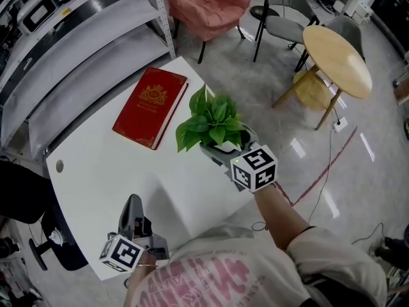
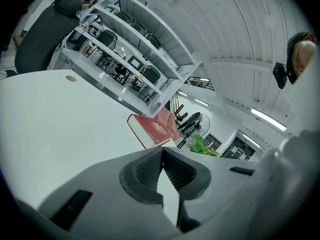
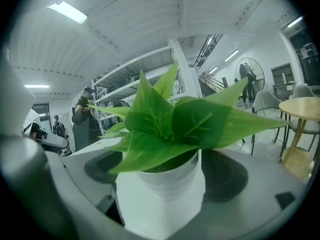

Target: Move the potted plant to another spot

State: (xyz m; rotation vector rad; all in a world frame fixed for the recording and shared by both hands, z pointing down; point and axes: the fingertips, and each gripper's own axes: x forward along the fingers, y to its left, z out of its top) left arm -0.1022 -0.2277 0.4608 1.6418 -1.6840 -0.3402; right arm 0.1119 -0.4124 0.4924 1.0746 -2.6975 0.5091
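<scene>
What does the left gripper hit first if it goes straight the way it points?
Most likely the red book. The left gripper, jaws together with nothing between them, points across bare table toward the book's near end. Height is hard to judge, so it might pass just over the cover.

- Left hand-held gripper [image 2: 162, 158]: jaws closed tip to tip, nothing gripped.
- White tabletop [image 2: 60, 124] below and ahead.
- Red book [image 2: 154, 129] flat on tabletop, beyond jaws.
- Potted plant [image 2: 201, 146], leaves only, right of book.
- Shelving [image 2: 135, 69] behind tabletop.
</scene>
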